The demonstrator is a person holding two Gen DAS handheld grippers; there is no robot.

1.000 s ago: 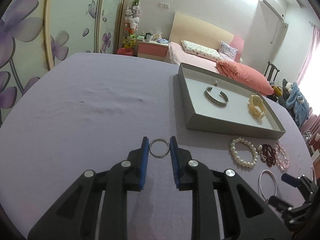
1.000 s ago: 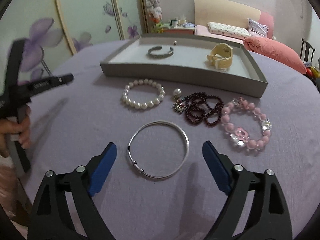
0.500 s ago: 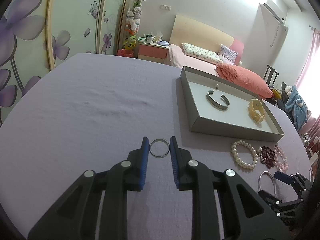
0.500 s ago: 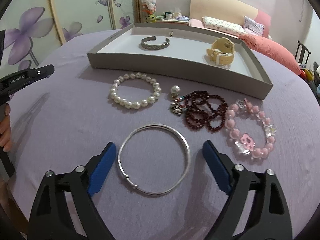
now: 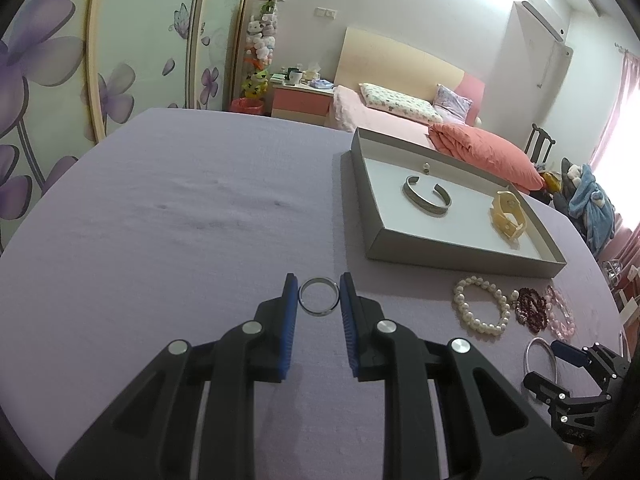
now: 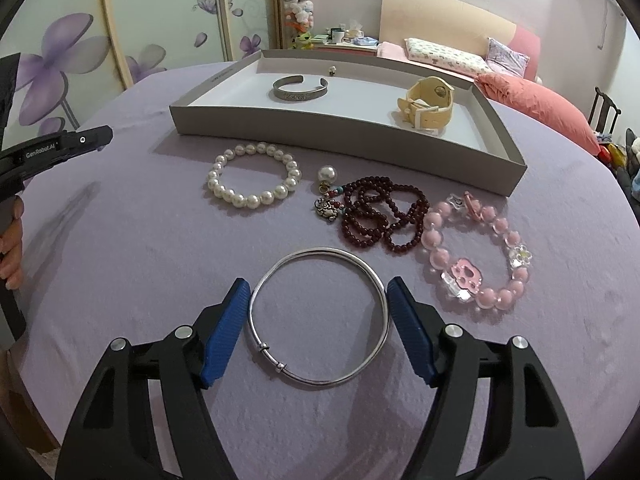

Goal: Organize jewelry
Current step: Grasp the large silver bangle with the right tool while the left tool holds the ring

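The left gripper is clamped on a small silver metal ring, its blue ribbed pads touching the ring's left and right sides above the lilac tablecloth. The right gripper straddles a large thin silver wire bangle lying flat on the cloth; its jaws have just been closing, and the blue pads now stand just beside the bangle's left and right edges, with no firm contact visible, so the bangle is not yet grasped. Far of the bangle lie a white pearl bead bracelet at left, a dark red bead strand with a pearl and a silver charm in the middle, and a pink bead bracelet with a paw charm at right. Beyond these stands a shallow grey cardboard tray with a white floor. Inside it, a silver open cuff bracelet lies toward the left, a cream leather strap band toward the right, and a tiny item, too small to identify, near the far wall.
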